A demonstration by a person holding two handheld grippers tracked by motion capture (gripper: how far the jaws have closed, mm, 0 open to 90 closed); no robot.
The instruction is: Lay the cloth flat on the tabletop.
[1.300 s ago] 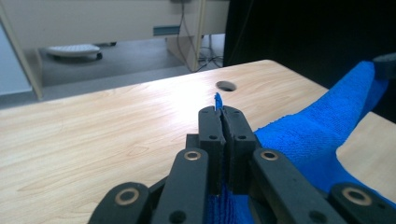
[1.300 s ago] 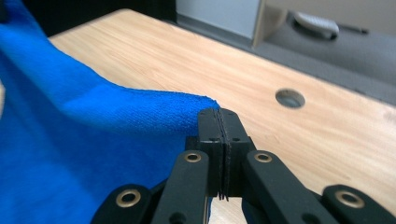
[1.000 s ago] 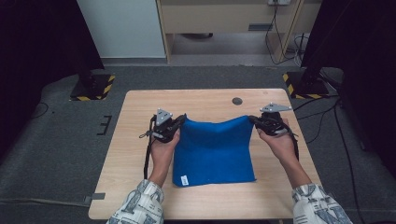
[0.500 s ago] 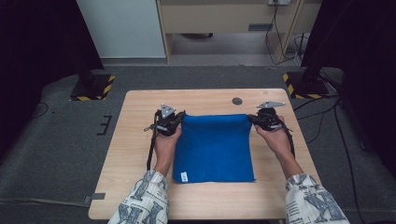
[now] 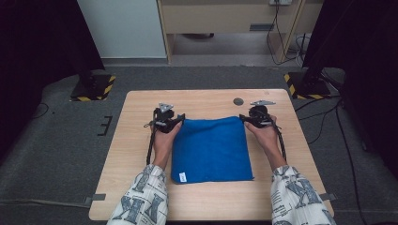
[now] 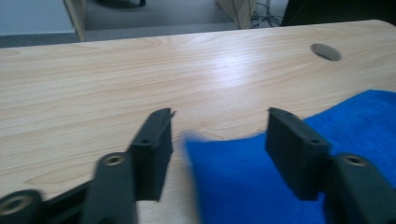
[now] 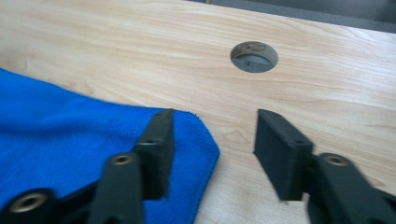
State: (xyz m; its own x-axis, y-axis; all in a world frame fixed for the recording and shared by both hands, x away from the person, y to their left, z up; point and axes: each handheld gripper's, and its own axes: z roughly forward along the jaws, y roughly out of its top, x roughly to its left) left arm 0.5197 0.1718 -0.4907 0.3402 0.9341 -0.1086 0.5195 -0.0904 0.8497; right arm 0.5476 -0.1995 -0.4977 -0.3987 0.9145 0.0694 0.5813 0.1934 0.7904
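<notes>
On table (image 5: pixel 141 140): blue cloth (image 5: pixel 211 150) flat, both hand-held grippers just opened.

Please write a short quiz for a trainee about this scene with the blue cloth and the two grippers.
1. True or false: the left gripper is clamped shut on the blue cloth.
2. Which far corner of the cloth lies under the right gripper: A left, B right?
3. What is the round mark in the table beyond the cloth?

Key:
1. False; its jaws have just been opening and stand apart, the cloth's corner loose between them.
2. B.
3. A cable hole.
</notes>
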